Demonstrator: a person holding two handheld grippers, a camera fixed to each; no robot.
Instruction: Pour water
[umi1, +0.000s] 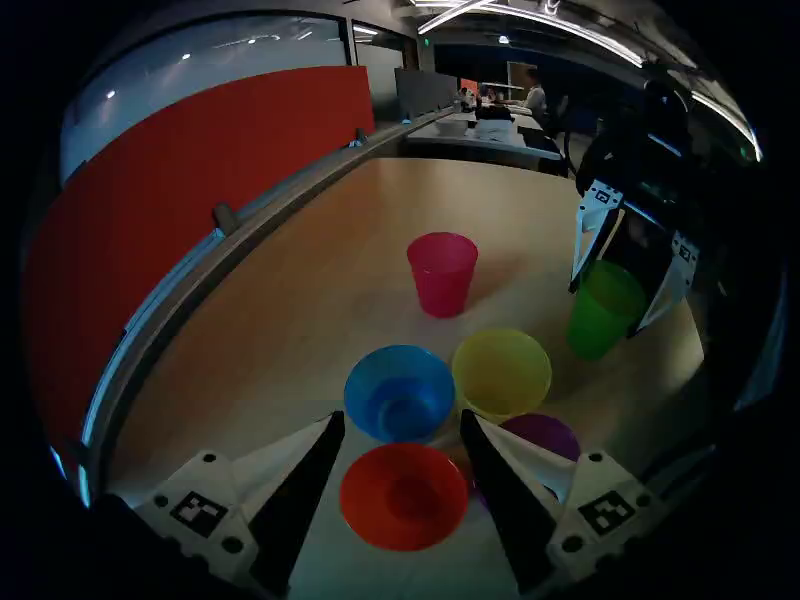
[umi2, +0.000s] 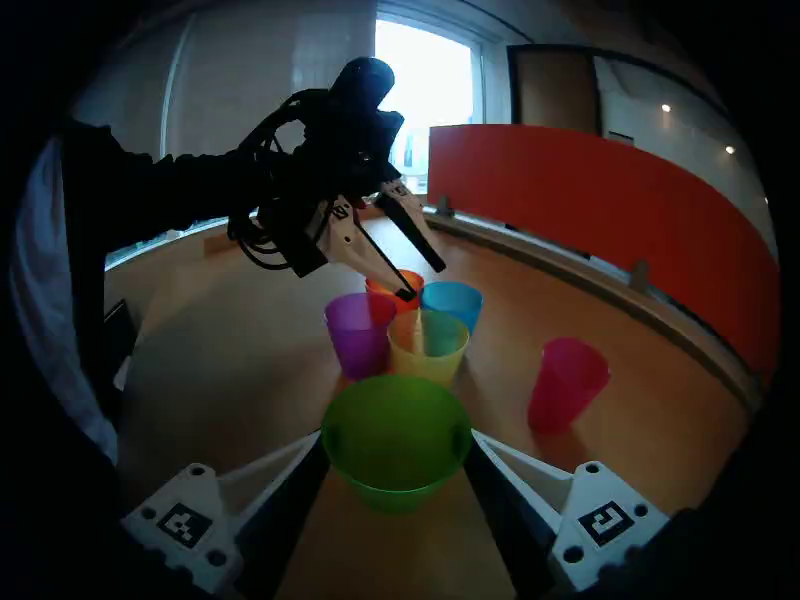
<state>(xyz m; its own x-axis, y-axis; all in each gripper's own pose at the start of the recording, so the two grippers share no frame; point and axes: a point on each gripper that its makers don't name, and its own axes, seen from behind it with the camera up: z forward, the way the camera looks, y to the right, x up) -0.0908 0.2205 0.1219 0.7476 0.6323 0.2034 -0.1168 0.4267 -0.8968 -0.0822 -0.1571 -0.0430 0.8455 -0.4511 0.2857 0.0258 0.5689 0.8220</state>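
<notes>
Several plastic cups stand on the wooden table. In the left gripper view my left gripper is open, its fingers either side of the orange cup with gaps. Past it are the blue cup, yellow cup, purple cup and pink cup. At the right, my right gripper clasps the green cup. The right gripper view has the green cup between my right gripper's fingers, upright, and the left gripper over the orange cup.
A red partition with a metal rail runs along the table's far side. A dark sleeve reaches in behind the left gripper. Other cups in the right gripper view: purple, yellow, blue, pink.
</notes>
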